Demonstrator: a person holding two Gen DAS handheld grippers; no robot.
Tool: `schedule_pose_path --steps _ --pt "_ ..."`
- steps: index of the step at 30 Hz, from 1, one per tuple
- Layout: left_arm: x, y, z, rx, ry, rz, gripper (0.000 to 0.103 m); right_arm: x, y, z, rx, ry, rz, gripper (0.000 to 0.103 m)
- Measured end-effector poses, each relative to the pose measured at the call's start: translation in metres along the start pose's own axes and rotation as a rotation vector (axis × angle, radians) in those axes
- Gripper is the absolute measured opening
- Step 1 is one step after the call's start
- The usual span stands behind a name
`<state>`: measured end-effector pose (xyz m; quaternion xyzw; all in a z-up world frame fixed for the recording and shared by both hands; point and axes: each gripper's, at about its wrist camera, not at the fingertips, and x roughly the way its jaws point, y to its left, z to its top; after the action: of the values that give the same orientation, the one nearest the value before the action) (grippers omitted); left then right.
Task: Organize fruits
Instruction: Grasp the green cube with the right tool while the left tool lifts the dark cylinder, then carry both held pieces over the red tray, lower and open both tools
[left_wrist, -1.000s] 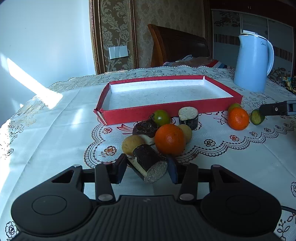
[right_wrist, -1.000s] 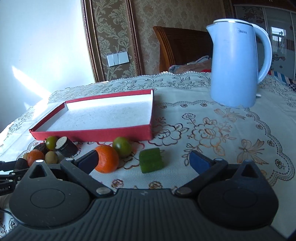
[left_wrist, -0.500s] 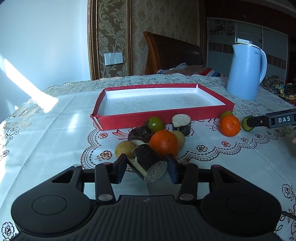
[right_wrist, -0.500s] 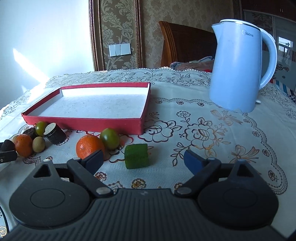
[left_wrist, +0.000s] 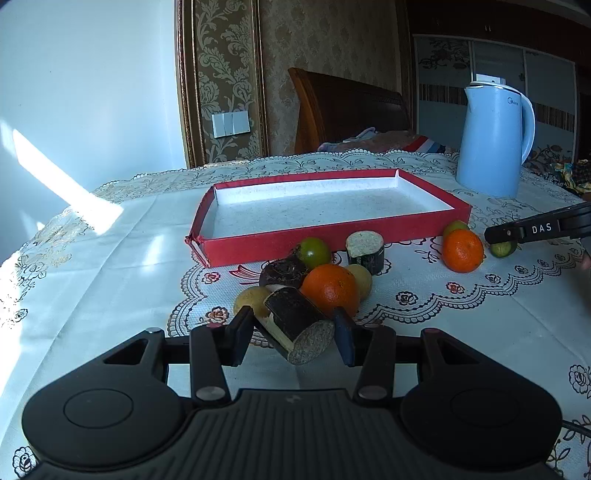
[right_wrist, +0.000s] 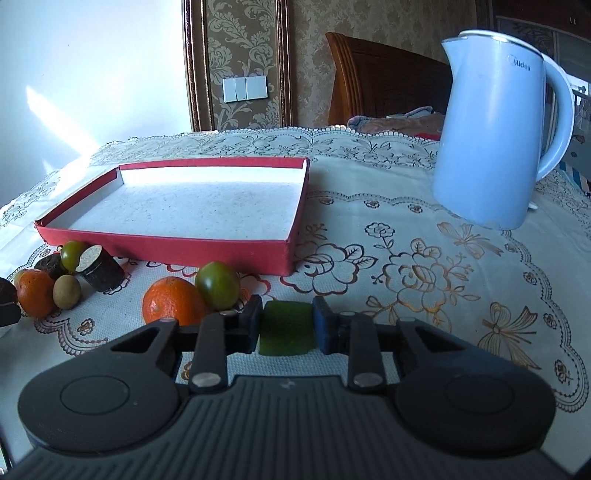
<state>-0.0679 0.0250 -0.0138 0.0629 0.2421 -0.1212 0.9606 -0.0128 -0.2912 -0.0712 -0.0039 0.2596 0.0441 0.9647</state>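
Right gripper (right_wrist: 285, 328) clamps the green chunk (right_wrist: 286, 332) on the tablecloth (right_wrist: 406, 280) just before the red tray (right_wrist: 166, 249), left gripper (left_wrist: 293, 334) clamps a dark cane piece (left_wrist: 295, 323); both likely light, stiff, slick-skinned, best pinched across flat sides.

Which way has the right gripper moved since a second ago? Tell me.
Yes: the right gripper advanced toward the red tray and closed on the green cube.
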Motion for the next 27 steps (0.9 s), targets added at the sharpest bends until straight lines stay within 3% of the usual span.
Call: schedule_pose_path --steps 4,10,13,15,16,17,24,25,26,27 --pt "0.002 -0.001 0.004 0.003 0.0 0.014 0.046 -0.001 0.002 0.011 -0.026 -0.023 -0.007 0.013" --pt "-0.001 0.003 0.016 0.0 -0.021 0.006 0.046 0.001 -0.014 0.006 0.011 -0.008 -0.025 0.013" --pt "0.002 0.004 0.022 -0.007 -0.014 0.001 0.046 -0.003 -0.023 0.004 0.041 -0.003 0.01 0.014" --pt "0.004 0.004 0.025 -0.016 -0.011 0.006 0.046 -0.006 -0.03 0.005 0.098 -0.006 0.061 0.027" --pt "0.005 0.005 0.025 -0.019 -0.009 0.006 0.046 -0.006 -0.032 0.005 0.115 0.003 0.09 0.051" --pt "0.006 0.005 0.026 -0.025 -0.007 0.004 0.046 -0.005 -0.032 0.005 0.123 0.006 0.107 0.064" --pt "0.009 0.006 0.037 -0.024 -0.001 -0.011 0.046 0.006 -0.01 -0.002 0.009 0.042 0.088 0.064" --pt "0.009 0.005 0.039 -0.022 -0.001 -0.013 0.046 0.009 -0.007 -0.002 -0.007 0.052 0.073 0.054" --pt "0.01 0.004 0.041 -0.019 -0.003 -0.014 0.046 0.013 -0.006 -0.003 -0.018 0.071 0.06 0.034" --pt "0.012 0.003 0.044 -0.014 -0.007 -0.012 0.046 0.016 -0.007 -0.004 -0.014 0.083 0.067 0.028"
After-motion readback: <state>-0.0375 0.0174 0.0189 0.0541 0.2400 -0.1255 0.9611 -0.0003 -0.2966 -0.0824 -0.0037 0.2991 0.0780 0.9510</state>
